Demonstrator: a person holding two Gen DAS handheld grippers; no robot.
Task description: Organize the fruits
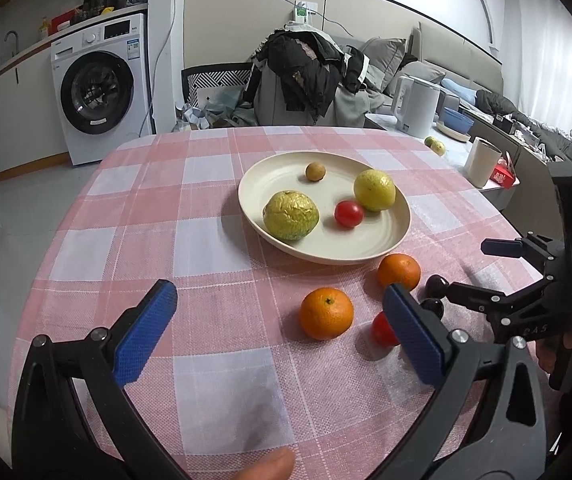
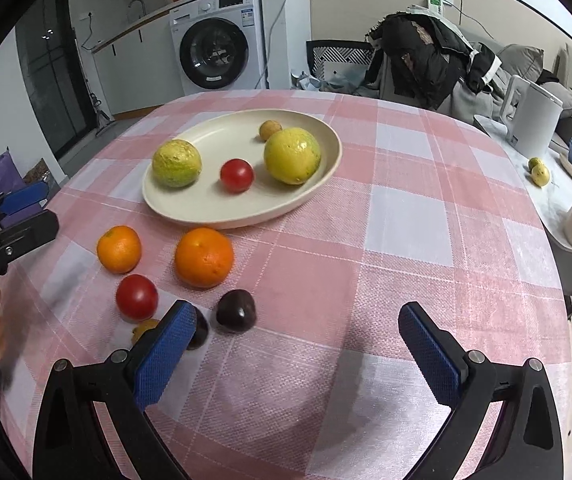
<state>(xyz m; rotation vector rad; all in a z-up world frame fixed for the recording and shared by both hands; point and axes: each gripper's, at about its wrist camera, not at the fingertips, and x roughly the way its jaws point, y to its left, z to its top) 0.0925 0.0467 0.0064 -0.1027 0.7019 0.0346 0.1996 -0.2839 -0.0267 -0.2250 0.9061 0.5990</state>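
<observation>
My left hand-held gripper (image 1: 281, 332) is spread wide over the counter (image 1: 213, 248) with nothing between its blue pads. My right hand-held gripper (image 2: 298, 352) is likewise spread and empty.

The cream plate (image 2: 205, 140) lies at 12 o'clock from both grippers. It carries four fruits: a bumpy green-yellow fruit (image 2: 176, 163) at its 9 o'clock side, a smooth yellow fruit (image 2: 292, 155) at its 3 o'clock side, a small red tomato (image 2: 237, 175) between them, and a small brown fruit (image 2: 270, 130) at the far rim.

Loose fruit lies on the checked cloth just short of the plate — two oranges, one nearer the plate (image 2: 203, 257) and one at its 9 o'clock (image 2: 119, 249). A second tomato (image 2: 137, 297) sits at 6 o'clock from that orange. A dark plum (image 2: 236, 311) lies at 5 o'clock from the nearer orange; a second dark fruit (image 2: 199, 332) and a small yellow fruit (image 2: 143, 328) are partly hidden behind my right gripper's left finger.

In the left wrist view, the right hand-held gripper appears at 3 o'clock, close to the dark fruit.
</observation>
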